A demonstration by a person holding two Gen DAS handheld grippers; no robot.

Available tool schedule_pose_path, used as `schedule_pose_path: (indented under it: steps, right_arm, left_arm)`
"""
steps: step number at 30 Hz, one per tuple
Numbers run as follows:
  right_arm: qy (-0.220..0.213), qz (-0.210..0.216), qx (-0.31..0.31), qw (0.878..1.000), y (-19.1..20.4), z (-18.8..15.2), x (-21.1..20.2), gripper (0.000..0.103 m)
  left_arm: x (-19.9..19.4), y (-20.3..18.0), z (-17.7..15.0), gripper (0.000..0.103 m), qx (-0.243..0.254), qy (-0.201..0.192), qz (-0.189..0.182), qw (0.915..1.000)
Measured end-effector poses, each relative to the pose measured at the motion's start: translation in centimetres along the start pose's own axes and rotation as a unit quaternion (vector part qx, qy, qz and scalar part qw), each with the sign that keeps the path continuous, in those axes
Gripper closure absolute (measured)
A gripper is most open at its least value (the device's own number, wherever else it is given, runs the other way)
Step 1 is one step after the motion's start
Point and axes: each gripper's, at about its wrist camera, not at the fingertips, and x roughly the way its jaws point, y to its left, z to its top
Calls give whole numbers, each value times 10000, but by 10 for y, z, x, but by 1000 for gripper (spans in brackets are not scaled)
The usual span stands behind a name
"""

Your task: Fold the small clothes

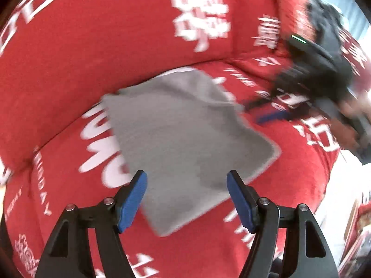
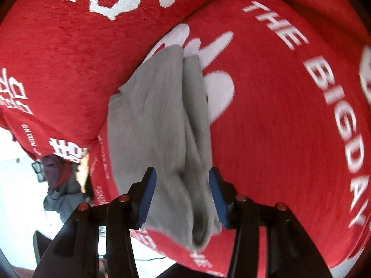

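A small grey garment (image 1: 185, 134) lies folded on a red sofa seat with white lettering (image 1: 289, 185). My left gripper (image 1: 186, 197) hovers over its near corner, open, its blue pads (image 1: 132, 201) wide apart and clear of the cloth. In the right wrist view the same grey garment (image 2: 162, 120) shows a lengthwise crease. My right gripper (image 2: 182, 197) is open over its near end, with cloth bunched between the pads but not squeezed. From the left wrist view, the right gripper (image 1: 269, 113) is a blurred dark shape at the garment's far right corner, held by a hand (image 1: 347, 136).
The red backrest (image 1: 104, 34) rises behind the seat. Bright floor lies past the seat's right edge (image 1: 347, 173). In the right wrist view, a heap of grey and purple clothing (image 2: 60, 185) sits on the pale floor at lower left, below the sofa's end.
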Motion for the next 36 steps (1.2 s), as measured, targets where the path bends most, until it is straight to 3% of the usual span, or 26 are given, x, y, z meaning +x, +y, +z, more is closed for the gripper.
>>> schedule_pose_path:
  steps: [2, 5, 6, 7, 13, 17, 18, 22, 23, 25, 31, 36]
  right_arm:
    - [106, 28, 49, 9999, -5, -17, 5, 50]
    - [247, -127, 54, 9996, -9, -37, 21, 50]
    - [271, -181, 83, 9994, -11, -39, 26, 61]
    - [298, -271, 99, 9991, -9, -43, 31, 84]
    - [-2, -329, -48, 9994, 6, -59, 16, 90]
    - [129, -844, -78, 9963, -12, -63, 36, 90]
    - [114, -905, -163, 9957, -14, -63, 40, 90]
    - [97, -1018, -555, 9932, -6, -65, 38, 88]
    - [132, -1030, -548, 9931, -4, -66, 36, 84]
    - [176, -1208, -427, 9916, -7, -65, 28, 65]
    - [-539, -805, -344, 9947, -2, -35, -14, 62]
    - [-768, -524, -360, 9950, 13, 22, -6, 62]
  left_arm:
    - [12, 27, 1, 31, -326, 177, 189, 9991]
    - [41, 60, 0, 31, -807, 548, 161, 9951]
    - [54, 68, -2, 31, -882, 753, 193, 9931]
    - [59, 71, -3, 31, -878, 826, 195, 9925]
    - [62, 52, -18, 31, -191, 898, 232, 9955]
    - [73, 50, -33, 27, -165, 991, 210, 9947]
    - [72, 50, -33, 21, -190, 948, 267, 9950]
    - [71, 55, -39, 21, -370, 938, 209, 9947]
    - [71, 57, -39, 21, -441, 984, 176, 9940]
    - [68, 60, -38, 21, -513, 1050, 156, 9930]
    - [62, 59, -35, 21, -538, 1114, 184, 9921]
    - [51, 74, -25, 21, -1058, 1008, 93, 9892]
